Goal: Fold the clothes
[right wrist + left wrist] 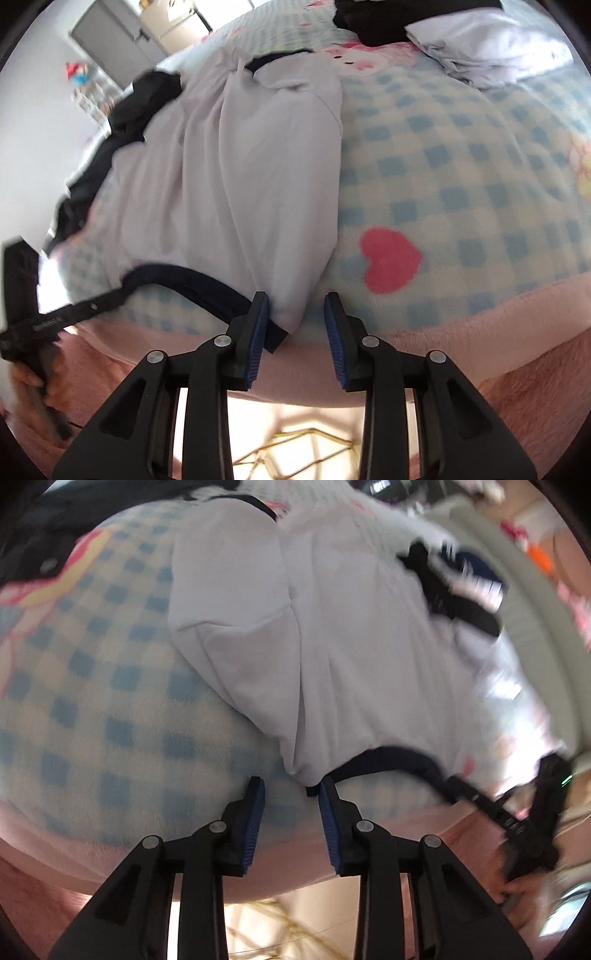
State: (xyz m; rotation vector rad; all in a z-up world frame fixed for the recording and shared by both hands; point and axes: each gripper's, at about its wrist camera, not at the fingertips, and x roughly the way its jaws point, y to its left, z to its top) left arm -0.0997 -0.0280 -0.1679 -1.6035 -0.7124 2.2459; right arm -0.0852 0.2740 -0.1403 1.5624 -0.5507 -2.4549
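Observation:
A white shirt (332,646) with a navy neckband (388,760) lies spread on a blue checked blanket (92,701). In the left wrist view my left gripper (291,794) stands open just below the shirt's near corner, and the navy band's end touches the right-hand finger. My right gripper (517,812) shows at the right, held by a hand (513,890). In the right wrist view the shirt (221,177) fills the left half, and its navy-edged corner (288,314) lies between the spread fingers of my right gripper (297,306); the pads do not press it. My left gripper (55,317) is at the far left.
A folded white garment (491,48) and a black garment (376,22) lie at the far end of the blanket (461,166). Dark clothes (147,99) lie beside the shirt's far side. The blanket's pink border (498,350) hangs over the near edge, with floor below.

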